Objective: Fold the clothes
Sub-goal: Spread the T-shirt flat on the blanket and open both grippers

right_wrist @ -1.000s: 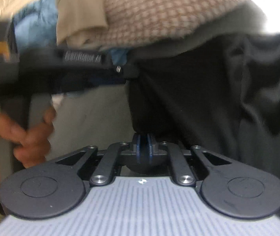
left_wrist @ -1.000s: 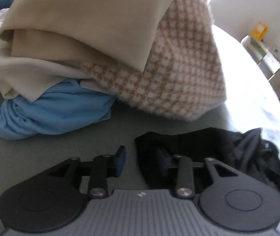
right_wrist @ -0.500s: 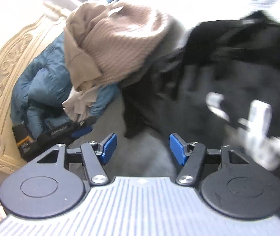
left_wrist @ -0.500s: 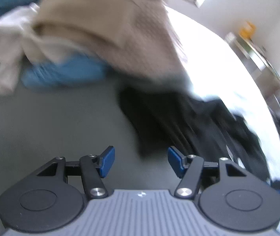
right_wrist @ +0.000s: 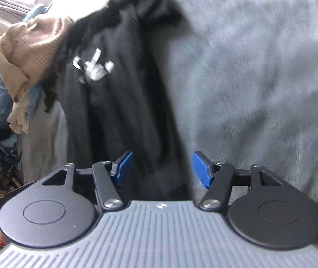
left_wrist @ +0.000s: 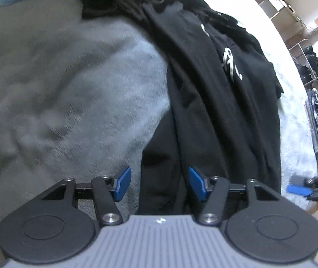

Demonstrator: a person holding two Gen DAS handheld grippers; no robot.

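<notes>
- The black top [left_wrist: 215,84] lies long and bunched on the grey blanket [left_wrist: 69,71], with its white print facing up
- The left gripper [left_wrist: 156,184] hangs over the near end of the top; its jaws are closing, with cloth under the gap, but the blue pads do not press on it
- The right gripper [right_wrist: 163,168] hangs over the near end of the top too; its jaws stand apart and pinch nothing
- I think the step now is to take the near hem, so each gripper should go down on its own corner of the top
- Bite only the edge of the cloth, not the blanket under it
- Pull the two corners apart so the top lies flat before any fold
- Count: one black top, one blanket, two grippers
- Past the far end of the top sits one pile of other clothes [right_wrist: 31,51], brown and blue; I cannot count the pieces in it
</notes>
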